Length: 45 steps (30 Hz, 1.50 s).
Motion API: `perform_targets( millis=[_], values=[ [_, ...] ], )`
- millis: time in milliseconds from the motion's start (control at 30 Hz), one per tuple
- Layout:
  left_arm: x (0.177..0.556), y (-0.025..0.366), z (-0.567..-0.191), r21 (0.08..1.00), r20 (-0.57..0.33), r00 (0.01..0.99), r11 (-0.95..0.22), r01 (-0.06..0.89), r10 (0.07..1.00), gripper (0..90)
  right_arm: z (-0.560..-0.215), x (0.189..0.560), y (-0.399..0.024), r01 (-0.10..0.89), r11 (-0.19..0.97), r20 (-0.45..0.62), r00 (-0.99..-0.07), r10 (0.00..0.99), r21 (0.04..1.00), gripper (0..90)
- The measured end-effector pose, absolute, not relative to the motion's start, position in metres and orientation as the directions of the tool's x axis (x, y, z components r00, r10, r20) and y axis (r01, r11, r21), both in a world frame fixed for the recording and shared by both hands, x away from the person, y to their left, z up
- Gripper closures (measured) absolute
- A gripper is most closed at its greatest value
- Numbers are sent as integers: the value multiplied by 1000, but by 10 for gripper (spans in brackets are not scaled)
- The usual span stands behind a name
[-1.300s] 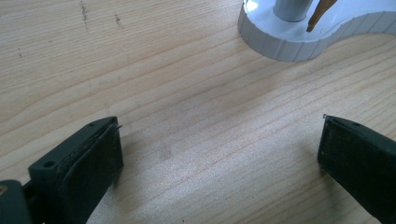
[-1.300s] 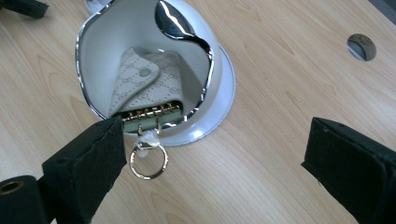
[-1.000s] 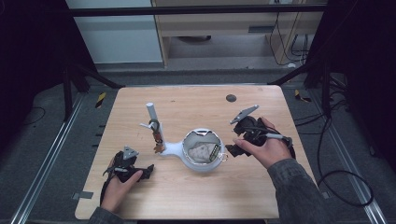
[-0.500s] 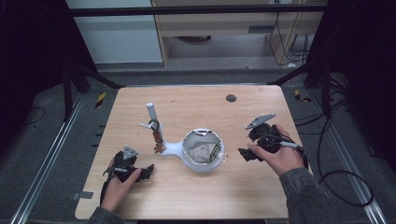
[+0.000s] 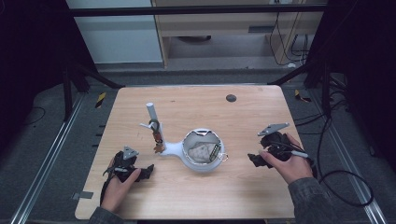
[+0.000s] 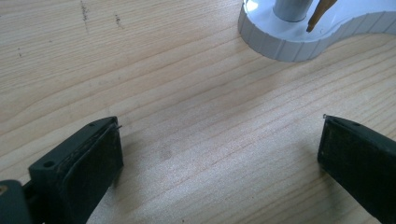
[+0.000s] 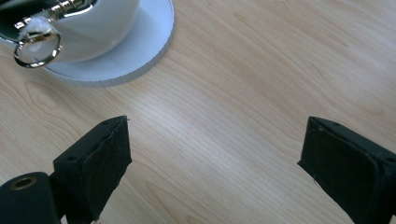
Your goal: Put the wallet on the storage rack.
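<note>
Wood table [image 5: 196,196]: white bowl-stand [image 5: 198,158] w/ keyring [image 7: 37,49]

the table [image 5: 196,107] is pale wood with fine grain and one dark round spot [image 5: 230,98]. the stand [image 5: 173,149] and bowl [image 5: 201,163] are white, the ring [image 7: 37,44] silver. both grippers [image 5: 145,171] [image 5: 254,158] are black with grey plates.
</note>
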<state>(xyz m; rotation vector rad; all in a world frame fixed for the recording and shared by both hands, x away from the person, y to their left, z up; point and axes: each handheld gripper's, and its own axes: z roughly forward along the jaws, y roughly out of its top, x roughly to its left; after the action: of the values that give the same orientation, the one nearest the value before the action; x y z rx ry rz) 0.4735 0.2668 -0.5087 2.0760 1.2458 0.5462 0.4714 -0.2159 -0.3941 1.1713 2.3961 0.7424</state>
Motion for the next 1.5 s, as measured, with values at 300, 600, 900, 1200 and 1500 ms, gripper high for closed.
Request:
perform_targets(
  millis=[300,600,900,1200,1500],
  values=[
    [473,267,-509,710,23,463,-340,616,886,0,-414,468,-225,636,479,-66,-560,826,605,81],
    [473,267,-509,711,22,462,-339,617,887,0,-441,464,-229,672,445,-24,-537,843,592,81],
    [473,267,-509,710,22,462,-339,617,887,0,-464,470,-229,699,382,20,-492,870,604,67],
    [473,267,-509,710,22,462,-339,617,887,0,-484,483,-232,700,292,48,-422,905,651,57],
    [474,267,-509,710,18,462,-336,618,887,0,-501,489,-231,711,286,36,-401,915,642,44]
  ],
)
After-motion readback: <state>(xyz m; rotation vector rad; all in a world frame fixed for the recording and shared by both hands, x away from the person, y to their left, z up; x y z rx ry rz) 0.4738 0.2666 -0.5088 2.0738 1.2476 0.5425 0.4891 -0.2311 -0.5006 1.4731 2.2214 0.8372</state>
